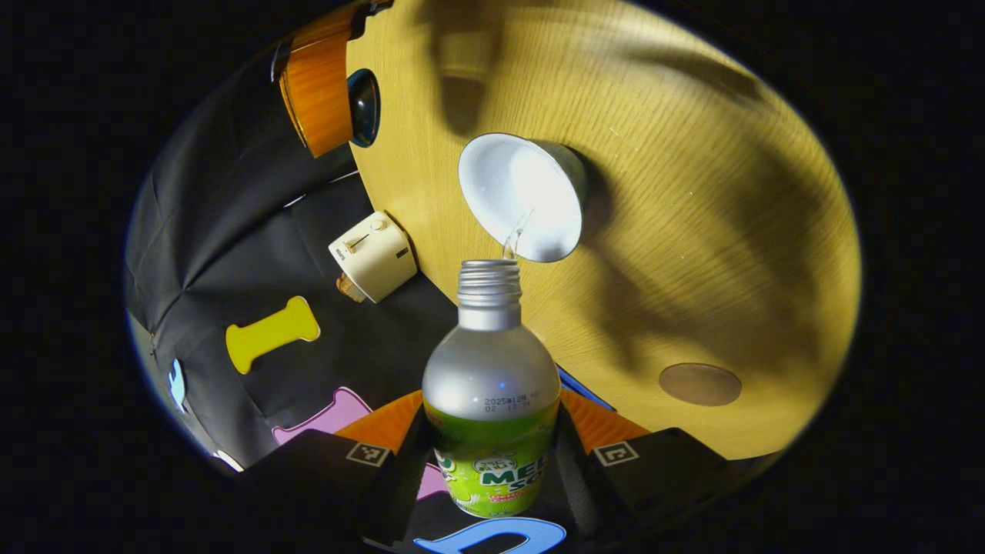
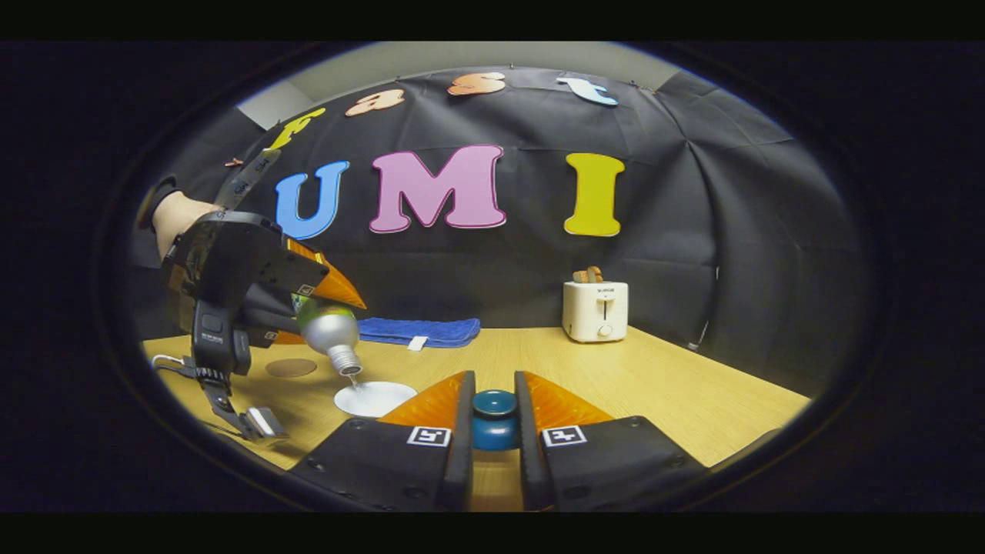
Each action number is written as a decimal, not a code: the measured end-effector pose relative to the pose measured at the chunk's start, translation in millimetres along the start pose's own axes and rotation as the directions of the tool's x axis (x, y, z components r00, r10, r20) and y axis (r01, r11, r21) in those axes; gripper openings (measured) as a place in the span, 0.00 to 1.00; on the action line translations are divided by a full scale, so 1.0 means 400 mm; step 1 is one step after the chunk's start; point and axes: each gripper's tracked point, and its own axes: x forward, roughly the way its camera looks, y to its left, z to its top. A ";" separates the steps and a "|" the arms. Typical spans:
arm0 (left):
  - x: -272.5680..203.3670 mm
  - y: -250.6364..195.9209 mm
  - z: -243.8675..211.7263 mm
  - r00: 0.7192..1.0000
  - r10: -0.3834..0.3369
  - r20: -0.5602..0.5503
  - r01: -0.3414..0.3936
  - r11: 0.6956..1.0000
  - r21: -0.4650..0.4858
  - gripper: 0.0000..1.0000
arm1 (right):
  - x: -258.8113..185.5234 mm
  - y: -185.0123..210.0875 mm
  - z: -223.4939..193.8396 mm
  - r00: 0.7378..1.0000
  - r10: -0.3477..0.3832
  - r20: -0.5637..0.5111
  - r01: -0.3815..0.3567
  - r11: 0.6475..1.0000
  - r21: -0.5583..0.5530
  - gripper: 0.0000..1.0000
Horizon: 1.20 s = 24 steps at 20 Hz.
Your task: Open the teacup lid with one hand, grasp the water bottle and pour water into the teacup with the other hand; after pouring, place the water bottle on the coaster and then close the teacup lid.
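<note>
My left gripper (image 1: 492, 422) is shut on a silver water bottle (image 1: 491, 369) with a green label, cap off. The bottle is tipped toward the white teacup (image 1: 519, 196), and a thin stream of water runs from its mouth into the cup. In the right gripper view, the left gripper (image 2: 308, 288) holds the bottle (image 2: 329, 329) neck-down over the teacup (image 2: 375, 398). My right gripper (image 2: 494, 388) is shut on the blue teacup lid (image 2: 494, 422), held above the table to the cup's right. The brown round coaster (image 1: 700, 383) lies bare on the table.
A white toaster (image 2: 595, 310) stands at the back of the wooden table (image 2: 662, 385), and a folded blue towel (image 2: 419, 331) lies near the wall. The coaster (image 2: 291, 368) sits behind the left gripper. A person's hand (image 2: 177, 215) holds that gripper.
</note>
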 end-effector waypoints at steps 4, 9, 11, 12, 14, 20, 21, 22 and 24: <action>-0.009 0.012 -0.011 1.000 0.018 -0.013 -0.018 1.000 0.020 0.81 | 0.000 0.000 -0.001 1.000 0.000 0.000 0.000 1.000 0.000 0.29; -0.016 0.018 -0.017 1.000 0.021 -0.020 -0.020 0.999 0.042 0.81 | -0.001 0.001 0.000 1.000 0.006 -0.001 -0.006 1.000 0.000 0.25; -0.018 0.026 -0.015 0.999 0.031 -0.015 -0.030 0.999 0.043 0.81 | 0.000 0.002 0.002 1.000 0.007 -0.002 -0.007 1.000 0.000 0.28; -0.017 0.028 -0.016 0.999 0.031 -0.015 -0.031 0.999 0.042 0.81 | -0.002 0.001 0.001 1.000 0.008 -0.001 -0.008 1.000 0.000 0.29; -0.019 0.029 -0.017 0.999 0.034 -0.016 -0.033 0.998 0.046 0.81 | -0.001 0.002 0.000 1.000 0.008 -0.001 -0.008 1.000 0.000 0.29; -0.020 0.036 -0.014 0.999 0.036 -0.012 -0.036 0.998 0.050 0.81 | 0.000 0.000 0.001 1.000 0.009 -0.002 -0.009 1.000 0.000 0.28; -0.023 0.036 -0.012 0.999 0.037 -0.012 -0.037 0.998 0.051 0.81 | 0.000 0.000 0.001 1.000 0.009 -0.002 -0.009 1.000 0.000 0.24; -0.025 0.040 -0.013 0.999 0.040 -0.010 -0.039 0.998 0.051 0.81 | -0.001 0.000 0.001 1.000 0.009 -0.002 -0.009 1.000 0.000 0.24; -0.023 0.041 -0.013 0.999 0.038 -0.009 -0.038 0.998 0.052 0.81 | -0.001 0.001 0.001 1.000 0.009 -0.002 -0.009 1.000 0.000 0.28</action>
